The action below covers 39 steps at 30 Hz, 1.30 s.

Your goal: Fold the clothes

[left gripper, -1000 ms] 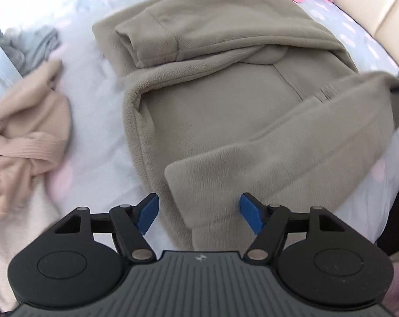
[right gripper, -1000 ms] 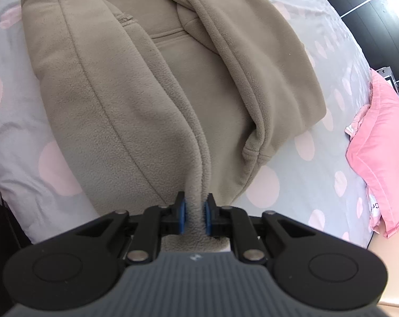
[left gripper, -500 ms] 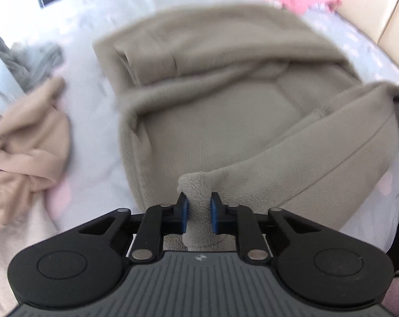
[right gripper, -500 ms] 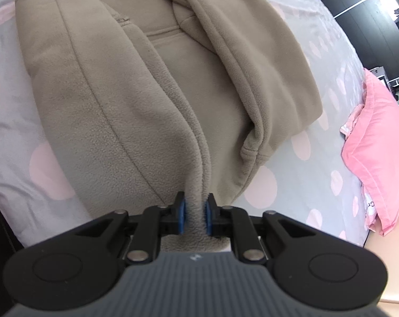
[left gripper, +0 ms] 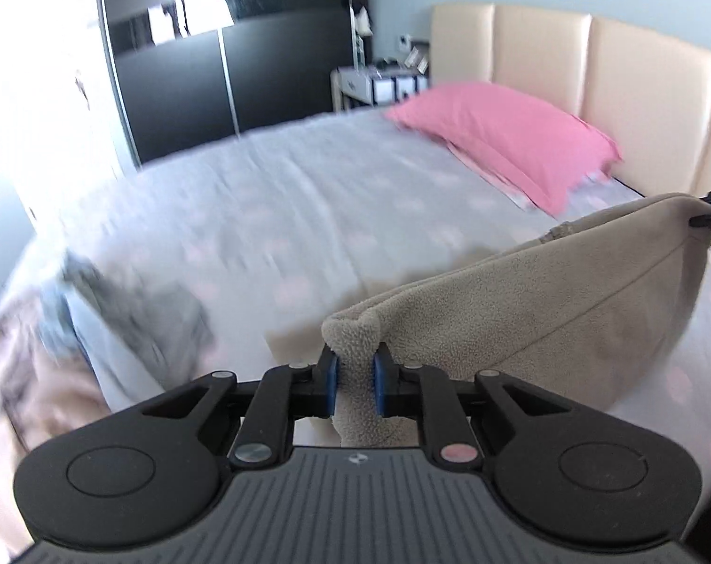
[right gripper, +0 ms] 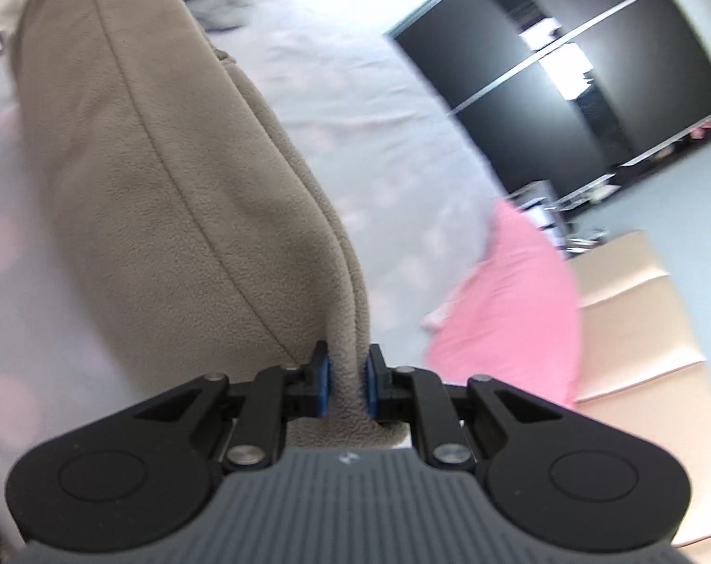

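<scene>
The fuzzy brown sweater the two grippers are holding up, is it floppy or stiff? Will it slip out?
Probably floppy: the fleece sweater sags in a curve between the left gripper and the right gripper. It likely won't slip, since thick fuzzy fabric is bunched between both sets of shut jaws. It looks bulky, so maybe a bit heavy.

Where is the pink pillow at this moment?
The pink pillow lies at the head of the bed, against the cream headboard; in the left wrist view it is upper right, beyond the held beige fleece.
</scene>
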Each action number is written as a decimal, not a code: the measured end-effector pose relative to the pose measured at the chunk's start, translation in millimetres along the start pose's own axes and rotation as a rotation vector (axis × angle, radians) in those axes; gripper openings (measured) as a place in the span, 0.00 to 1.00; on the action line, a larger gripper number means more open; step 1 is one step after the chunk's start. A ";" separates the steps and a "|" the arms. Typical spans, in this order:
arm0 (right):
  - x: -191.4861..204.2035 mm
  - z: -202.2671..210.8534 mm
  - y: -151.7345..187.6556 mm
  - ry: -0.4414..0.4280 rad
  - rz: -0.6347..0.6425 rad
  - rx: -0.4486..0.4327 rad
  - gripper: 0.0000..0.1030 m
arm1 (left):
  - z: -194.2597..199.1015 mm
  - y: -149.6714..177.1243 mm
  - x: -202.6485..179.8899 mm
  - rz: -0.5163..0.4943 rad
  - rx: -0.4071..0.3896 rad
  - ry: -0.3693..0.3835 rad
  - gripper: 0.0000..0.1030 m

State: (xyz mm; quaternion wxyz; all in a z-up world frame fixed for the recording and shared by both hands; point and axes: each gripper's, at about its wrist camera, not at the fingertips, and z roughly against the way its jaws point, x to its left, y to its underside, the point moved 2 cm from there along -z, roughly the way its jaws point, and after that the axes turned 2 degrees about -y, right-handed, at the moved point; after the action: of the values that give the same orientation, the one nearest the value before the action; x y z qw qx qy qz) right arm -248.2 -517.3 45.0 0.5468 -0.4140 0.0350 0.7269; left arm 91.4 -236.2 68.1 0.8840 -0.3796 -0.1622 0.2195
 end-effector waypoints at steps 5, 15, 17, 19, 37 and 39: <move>-34.0 -57.4 -35.9 0.048 -0.080 0.023 0.16 | -54.3 -40.7 4.0 -0.016 0.005 -0.072 0.12; -39.2 -217.3 -59.1 -0.021 -0.141 0.088 0.16 | -203.5 -12.0 31.9 0.009 0.156 -0.101 0.12; -37.9 -249.6 -61.6 -0.039 -0.149 0.101 0.16 | -229.3 -2.0 37.5 0.010 0.180 -0.104 0.12; -36.6 -282.0 -64.0 -0.057 -0.157 0.114 0.16 | -248.1 8.5 37.6 0.009 0.203 -0.104 0.12; -37.3 -374.1 -63.5 -0.155 -0.535 0.289 0.29 | -281.9 39.4 51.5 0.120 0.270 -0.123 0.44; -45.4 -359.4 -62.3 -0.098 -0.534 0.291 0.49 | -264.2 34.2 59.9 0.135 0.270 -0.157 0.50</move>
State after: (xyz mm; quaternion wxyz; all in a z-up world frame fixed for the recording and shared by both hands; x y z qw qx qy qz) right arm 8.4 -708.3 -136.2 0.7731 -0.2902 0.0021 0.5640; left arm 253.1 -343.0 -124.3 0.8947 -0.2492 -0.1738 0.3273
